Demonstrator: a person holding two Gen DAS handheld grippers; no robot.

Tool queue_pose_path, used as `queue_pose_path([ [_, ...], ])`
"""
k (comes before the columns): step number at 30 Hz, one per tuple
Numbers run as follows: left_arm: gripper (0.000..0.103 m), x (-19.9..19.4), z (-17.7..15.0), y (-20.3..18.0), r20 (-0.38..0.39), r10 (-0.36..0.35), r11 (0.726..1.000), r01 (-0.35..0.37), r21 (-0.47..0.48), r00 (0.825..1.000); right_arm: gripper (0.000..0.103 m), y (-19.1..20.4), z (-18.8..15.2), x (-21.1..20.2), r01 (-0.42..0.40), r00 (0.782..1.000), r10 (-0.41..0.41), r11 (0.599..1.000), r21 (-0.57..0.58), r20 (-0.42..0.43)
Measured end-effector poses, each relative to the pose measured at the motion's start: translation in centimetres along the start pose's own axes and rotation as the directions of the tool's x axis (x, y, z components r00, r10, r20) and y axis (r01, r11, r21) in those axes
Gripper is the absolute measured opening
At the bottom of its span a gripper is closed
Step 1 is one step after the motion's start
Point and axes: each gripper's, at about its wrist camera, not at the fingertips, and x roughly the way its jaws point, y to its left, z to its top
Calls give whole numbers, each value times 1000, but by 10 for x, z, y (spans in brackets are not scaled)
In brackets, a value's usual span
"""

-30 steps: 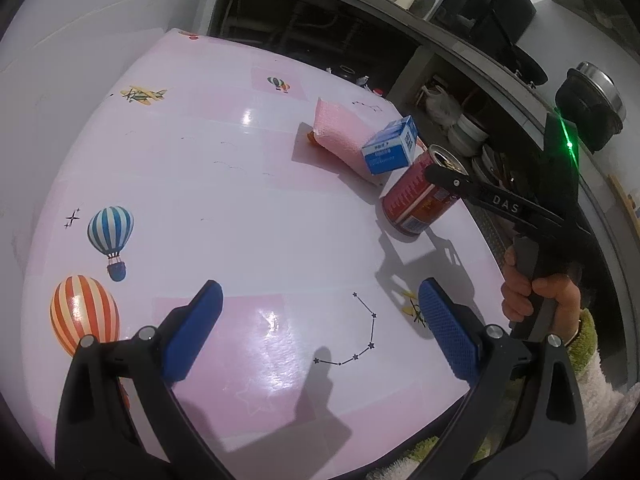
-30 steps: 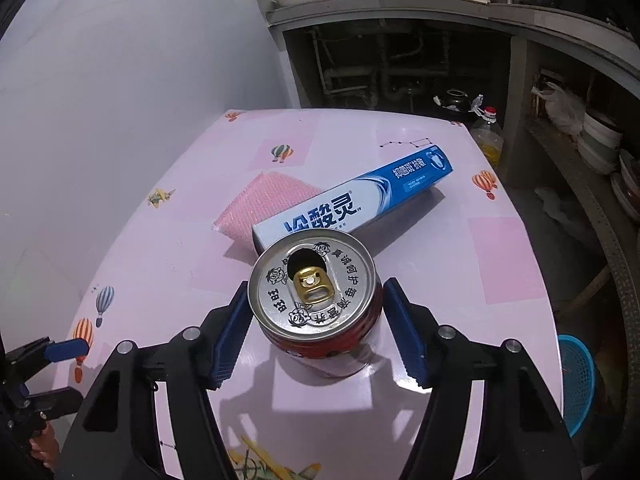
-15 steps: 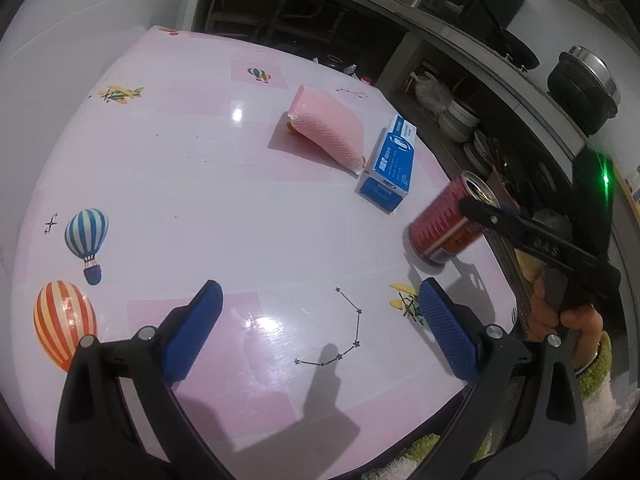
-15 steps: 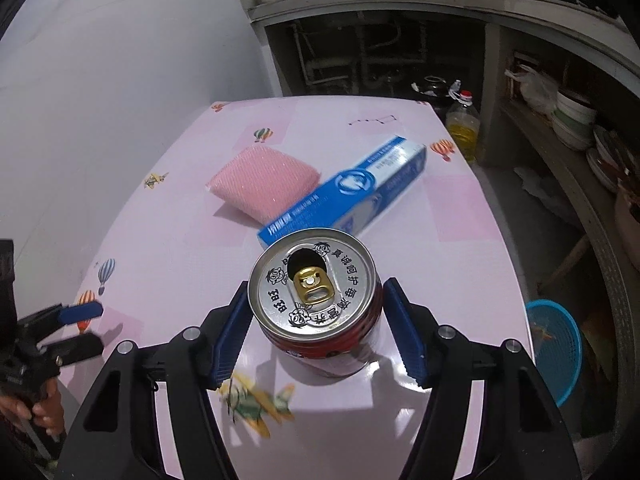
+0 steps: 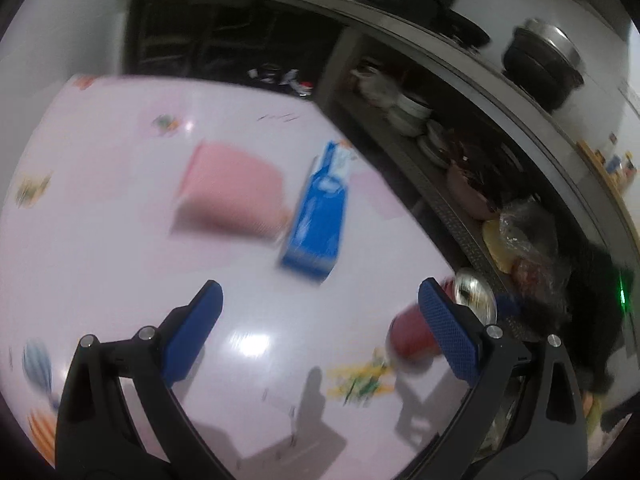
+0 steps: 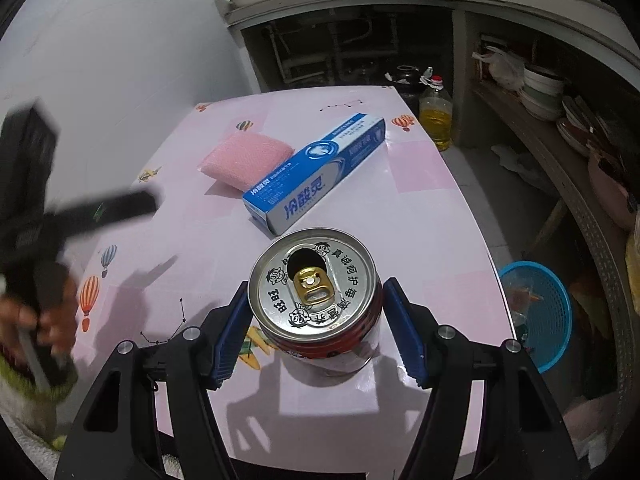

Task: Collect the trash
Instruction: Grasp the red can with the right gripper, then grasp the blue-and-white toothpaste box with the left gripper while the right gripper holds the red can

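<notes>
holding the red drink can (image 6: 316, 300) clamped in the right gripper (image 6: 316, 328), left gripper (image 5: 320, 320) wide and empty; keep it upright, release only over the blue basket (image 6: 536, 312) beside the table (image 6: 432, 208)

My red can (image 6: 320, 312) has a silver lid with a gold tab. The table (image 6: 420, 208) is pink with balloon and plane prints; on it are a pink sponge (image 6: 244, 160) and a blue-white box (image 6: 316, 172). The basket (image 6: 548, 312) is blue.
</notes>
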Motion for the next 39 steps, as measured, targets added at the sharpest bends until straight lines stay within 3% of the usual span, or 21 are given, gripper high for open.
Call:
queue_pose_path([
  [4,94,48,41,-27,-89,11,992,1,129,996,64,-3,-2,-1,-2,1000,2,1000,15,9],
  [8,82,101,69,-49,-182,82,967,-34,251,980,64,-6,-3,-2,-9,1000,9,1000,22,14],
  [12,77,152,93,-54,-273,154,955,-72,288,950,64,-8,-5,-4,-14,1000,13,1000,20,21],
  [16,76,192,110,-47,-355,222,949,-118,292,908,64,-11,-8,-5,-24,999,23,999,32,28],
  [21,57,220,114,-40,-419,286,942,-173,287,862,64,-15,-9,-7,-27,999,26,999,34,31],
  [22,51,220,112,-40,-420,291,941,-179,286,860,64,-15,-10,-8,-28,999,27,999,35,32],
  [23,46,219,112,-39,-415,295,940,-184,286,861,64,-15,-10,-8,-30,999,29,999,36,33],
  [30,45,191,102,-54,-365,268,942,-163,293,891,64,-19,-11,-10,-38,999,36,998,50,41],
  [37,45,100,77,-58,-298,125,978,-67,197,946,64,-27,-14,-16,-23,998,19,997,78,52],
  [39,45,80,61,-54,-301,99,985,-49,167,949,64,-32,-15,-18,-21,998,16,995,94,56],
])
